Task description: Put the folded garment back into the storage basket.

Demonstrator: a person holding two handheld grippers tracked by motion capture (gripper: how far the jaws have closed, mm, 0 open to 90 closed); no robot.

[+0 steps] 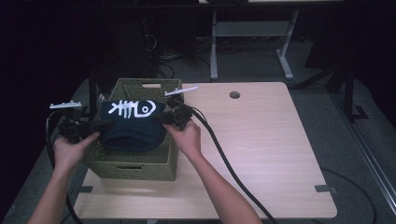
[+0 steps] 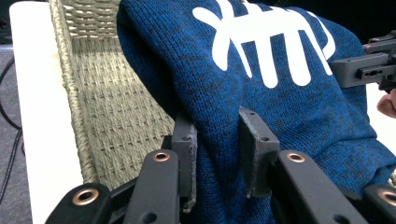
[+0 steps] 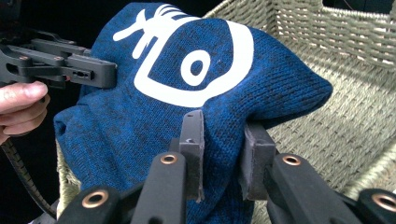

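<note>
A dark blue knit garment (image 1: 133,126) with a white fish-skeleton print hangs folded over the green woven basket (image 1: 140,168) at the table's left. My left gripper (image 1: 102,125) pinches its left edge, and in the left gripper view the jaws (image 2: 217,154) are shut on the blue fabric (image 2: 280,112). My right gripper (image 1: 162,118) grips the right edge; in the right gripper view its jaws (image 3: 224,154) are shut on a fold of the garment (image 3: 154,126). The other gripper (image 3: 70,65) shows at the far side there.
The basket's woven wall (image 2: 107,116) and inside (image 3: 355,116) lie under the garment. The light wood table (image 1: 261,140) stretches right of the basket, with a round cable hole (image 1: 235,94). Black cables (image 1: 224,158) trail over the table. Desk legs (image 1: 214,46) stand behind.
</note>
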